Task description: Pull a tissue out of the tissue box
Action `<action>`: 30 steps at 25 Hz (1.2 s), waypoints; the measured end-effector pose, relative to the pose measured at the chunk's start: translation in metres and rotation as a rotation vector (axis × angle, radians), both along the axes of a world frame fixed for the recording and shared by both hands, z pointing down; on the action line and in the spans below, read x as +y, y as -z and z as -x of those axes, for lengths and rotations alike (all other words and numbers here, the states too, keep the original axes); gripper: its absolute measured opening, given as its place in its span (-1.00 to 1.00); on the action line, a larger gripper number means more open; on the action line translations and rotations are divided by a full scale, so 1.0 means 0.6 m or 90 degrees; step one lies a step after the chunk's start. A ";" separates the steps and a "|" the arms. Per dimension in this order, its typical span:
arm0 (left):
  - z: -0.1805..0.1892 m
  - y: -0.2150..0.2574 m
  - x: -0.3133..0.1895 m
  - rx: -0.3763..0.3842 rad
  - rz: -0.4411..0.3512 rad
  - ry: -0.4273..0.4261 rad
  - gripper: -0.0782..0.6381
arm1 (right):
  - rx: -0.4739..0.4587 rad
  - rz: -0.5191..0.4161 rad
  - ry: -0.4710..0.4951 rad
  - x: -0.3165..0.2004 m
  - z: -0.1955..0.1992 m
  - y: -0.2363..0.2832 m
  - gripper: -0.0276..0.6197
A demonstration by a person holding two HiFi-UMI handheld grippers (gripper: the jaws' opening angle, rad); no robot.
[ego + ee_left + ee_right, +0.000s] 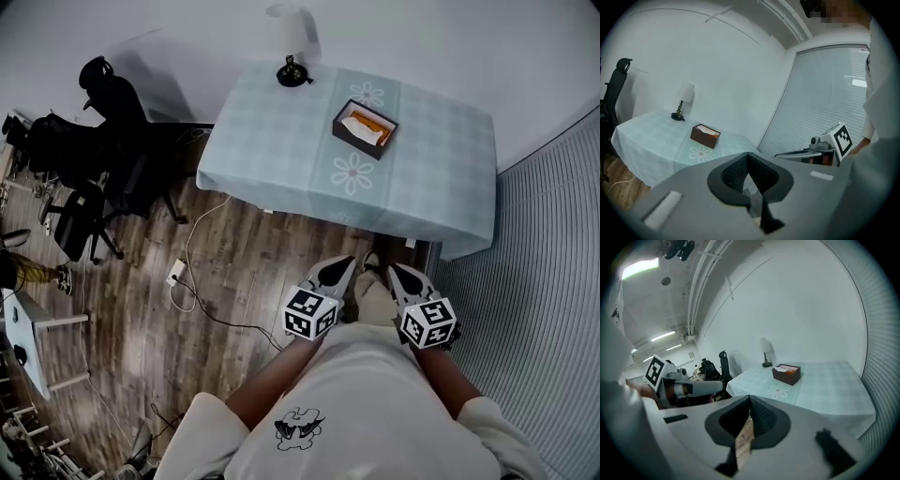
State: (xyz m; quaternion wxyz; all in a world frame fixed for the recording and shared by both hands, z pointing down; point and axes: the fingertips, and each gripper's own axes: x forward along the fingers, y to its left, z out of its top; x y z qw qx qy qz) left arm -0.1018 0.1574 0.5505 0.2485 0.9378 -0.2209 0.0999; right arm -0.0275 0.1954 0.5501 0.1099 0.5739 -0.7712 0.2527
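Observation:
The brown tissue box (365,129) stands on a table under a pale blue checked cloth (272,141), with a white tissue showing in its open top. Both grippers hang close to the person's body, well short of the table's near edge. My left gripper (339,268) is shut and holds nothing. My right gripper (397,273) is likewise shut and empty. In the left gripper view the tissue box (705,135) lies far ahead beyond the closed jaws of the left gripper (749,157). In the right gripper view the tissue box (786,373) is just as distant past the right gripper (750,401).
A small lamp (293,56) stands at the table's back edge. Black office chairs (103,159) crowd the left, and a white cable (192,272) runs over the wooden floor. Ribbed blinds (553,272) close off the right side. A white side table (28,333) stands far left.

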 end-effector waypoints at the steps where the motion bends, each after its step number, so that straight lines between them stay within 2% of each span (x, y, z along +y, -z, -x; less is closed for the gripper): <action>1: -0.007 0.001 -0.014 0.001 0.000 0.002 -0.76 | 0.001 0.002 -0.001 -0.013 -0.010 -0.002 -0.87; 6: -0.058 -0.013 -0.096 -0.006 0.007 0.016 -0.77 | -0.014 0.004 -0.010 -0.104 -0.074 -0.025 -0.87; 10: -0.117 -0.021 -0.193 -0.026 0.016 0.024 -0.76 | -0.020 0.003 0.005 -0.206 -0.131 -0.033 -0.87; 14: -0.194 -0.007 -0.303 -0.049 0.007 0.028 -0.76 | -0.007 -0.006 0.045 -0.319 -0.197 -0.013 -0.87; 18: -0.250 0.014 -0.388 -0.053 -0.014 0.041 -0.76 | 0.013 -0.018 0.118 -0.406 -0.238 -0.005 -0.87; 22: -0.265 0.013 -0.442 -0.061 -0.004 0.069 -0.76 | 0.023 -0.012 0.164 -0.465 -0.254 -0.008 -0.87; 30: -0.249 -0.014 -0.485 -0.077 0.024 0.045 -0.76 | 0.023 0.013 0.143 -0.511 -0.227 -0.027 -0.87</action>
